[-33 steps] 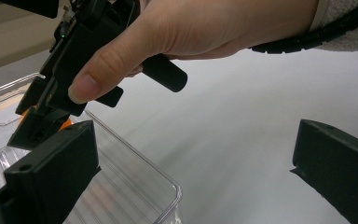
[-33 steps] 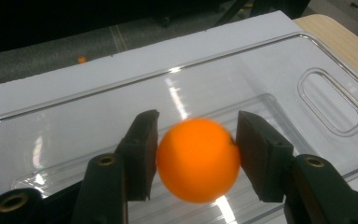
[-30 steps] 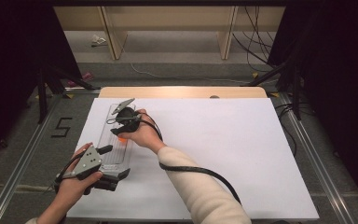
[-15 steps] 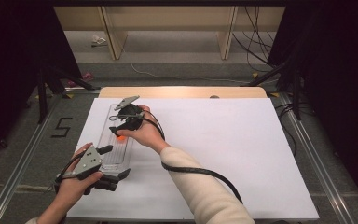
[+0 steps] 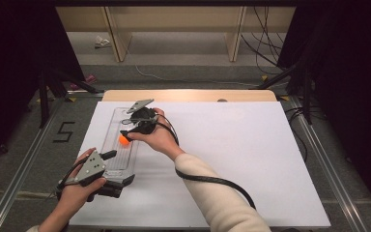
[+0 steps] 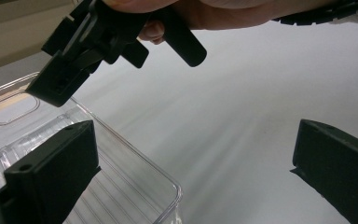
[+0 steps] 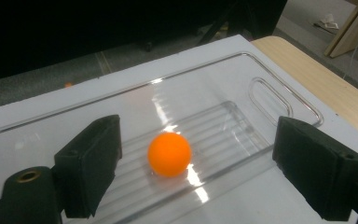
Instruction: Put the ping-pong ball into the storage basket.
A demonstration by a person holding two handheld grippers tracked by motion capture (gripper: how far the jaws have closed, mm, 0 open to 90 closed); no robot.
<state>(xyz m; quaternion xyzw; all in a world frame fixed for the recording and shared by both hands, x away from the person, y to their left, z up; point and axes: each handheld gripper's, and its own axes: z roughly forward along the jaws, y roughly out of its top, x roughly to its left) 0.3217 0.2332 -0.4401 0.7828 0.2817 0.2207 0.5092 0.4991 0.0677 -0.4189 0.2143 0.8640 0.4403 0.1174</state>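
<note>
— Where is the ball?

— The orange ball (image 7: 169, 154) lies on the ribbed floor of the clear tray (image 7: 242, 126), straight ahead of the right gripper (image 7: 196, 161) and between the lines of its two jaws. It touches neither jaw. From above, the ball (image 5: 123, 139) sits just under the tip of that gripper (image 5: 131, 134), in the middle stretch of the tray (image 5: 110, 126).

— How do the right jaws stand?

— Spread wide, with plenty of room on both sides of the ball. They grip nothing.

— And the left gripper?

— The left gripper (image 5: 118, 166) is at the near end of the tray, held by the left hand (image 5: 77, 191). In its own view the jaws (image 6: 186, 172) are far apart; the left-side one hangs over the tray's rounded corner (image 6: 170, 191), the other over the bare white table (image 6: 242, 116). Nothing is between them.

— What lies beyond it?

— Up ahead of its jaws, the right gripper (image 6: 86, 51) and the fingers (image 6: 154, 30) of the right hand hang above the tray.

— Anything past the ball?

— Beyond the right gripper, a long oval handle slot (image 7: 270, 95) is at the tray's far end, near the wooden table edge (image 7: 317, 79).
</note>
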